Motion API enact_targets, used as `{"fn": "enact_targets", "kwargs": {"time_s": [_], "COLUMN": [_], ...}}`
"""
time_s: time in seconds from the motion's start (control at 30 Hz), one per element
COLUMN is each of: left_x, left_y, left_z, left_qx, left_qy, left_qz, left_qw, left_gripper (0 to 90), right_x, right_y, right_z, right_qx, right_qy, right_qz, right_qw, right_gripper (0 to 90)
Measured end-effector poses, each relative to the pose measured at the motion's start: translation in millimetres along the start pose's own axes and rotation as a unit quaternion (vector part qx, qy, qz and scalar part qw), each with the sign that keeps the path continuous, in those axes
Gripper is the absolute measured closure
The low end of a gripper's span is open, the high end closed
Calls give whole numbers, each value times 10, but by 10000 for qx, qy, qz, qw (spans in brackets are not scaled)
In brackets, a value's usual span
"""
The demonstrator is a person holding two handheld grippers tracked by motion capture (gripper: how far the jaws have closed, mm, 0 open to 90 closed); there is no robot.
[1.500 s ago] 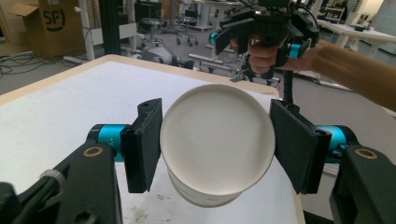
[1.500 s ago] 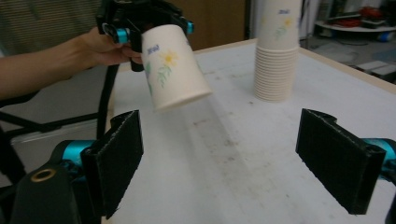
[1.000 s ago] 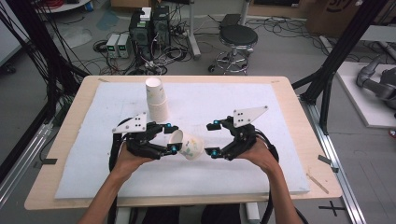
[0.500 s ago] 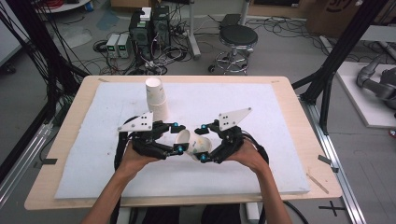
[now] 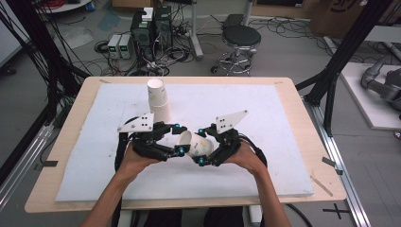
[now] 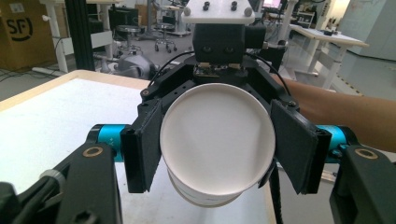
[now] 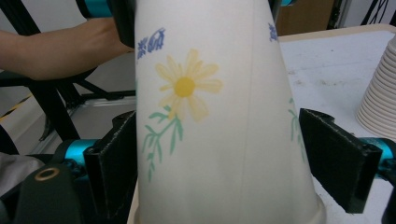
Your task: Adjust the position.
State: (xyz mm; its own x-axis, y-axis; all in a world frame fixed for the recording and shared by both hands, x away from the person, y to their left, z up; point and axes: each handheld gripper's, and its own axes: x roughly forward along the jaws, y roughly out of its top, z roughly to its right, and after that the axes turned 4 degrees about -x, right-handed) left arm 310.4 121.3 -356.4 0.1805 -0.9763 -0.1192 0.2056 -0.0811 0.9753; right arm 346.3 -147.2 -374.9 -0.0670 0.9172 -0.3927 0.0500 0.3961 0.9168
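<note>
A paper cup [image 5: 193,144] printed with flowers lies on its side in the air above the white mat [image 5: 269,118], mouth toward the left. My left gripper [image 5: 178,139] is shut on the cup near its mouth. In the left gripper view the pads sit on either side of the cup's round white end [image 6: 217,140]. My right gripper [image 5: 201,145] faces it from the right, its jaws on both sides of the cup's base end. They have just been closing. In the right gripper view the cup [image 7: 210,116] rises between the pads [image 7: 338,158], and a thin gap remains at the right one.
A stack of upside-down paper cups [image 5: 158,101] stands on the mat just behind the left gripper, and its ribbed side [image 7: 380,93] shows in the right gripper view. The wooden table [image 5: 309,156] frames the mat. A stool [image 5: 241,40] and electronics stand beyond the far edge.
The right gripper has moved left and a little down, from a short way off the cup to having its jaws around the cup's base. The left gripper has kept hold of the cup.
</note>
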Motion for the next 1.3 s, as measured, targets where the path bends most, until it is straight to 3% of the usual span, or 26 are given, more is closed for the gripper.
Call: {"fn": "enact_targets", "kwargs": {"time_s": [0.77,0.8,0.83,0.87,0.9,1.03,1.13,1.23,1.3], "left_x": [-40,-40,-38,-29,-31,-41,-60,-80,-88], "left_y": [-15,-14,-16,-20,-25,-43,-43,-30,-12], "left_z": [-17,-16,-15,-21,-22,-17,-26,-27,-32], "left_qx": [-17,5,12,9,7,106,49,42,-1], "left_qy": [-70,-16,99,9,-47,-12,21,129,210], "left_qz": [-50,-76,-105,-161,-194,-193,-203,-516,-779], "left_qw": [10000,10000,9999,9999,9998,9998,9998,9986,9967], "left_gripper": [359,319,217,107,59,59,59,59,60], "right_x": [22,20,20,13,8,-5,-14,-36,-66], "right_y": [-13,-14,-16,-18,-19,-28,-25,-15,17], "right_z": [5,1,4,0,7,11,-2,-17,-52], "right_qx": [-161,-139,-140,-103,-124,-76,-44,-64,-5], "right_qy": [201,207,192,163,157,134,94,31,-26], "right_qz": [-2,-15,6,-2,4,0,-22,-76,-256], "right_qw": [9997,9997,9997,9998,9998,9999,9999,9999,9997], "right_gripper": [293,295,295,295,295,296,296,297,298]}}
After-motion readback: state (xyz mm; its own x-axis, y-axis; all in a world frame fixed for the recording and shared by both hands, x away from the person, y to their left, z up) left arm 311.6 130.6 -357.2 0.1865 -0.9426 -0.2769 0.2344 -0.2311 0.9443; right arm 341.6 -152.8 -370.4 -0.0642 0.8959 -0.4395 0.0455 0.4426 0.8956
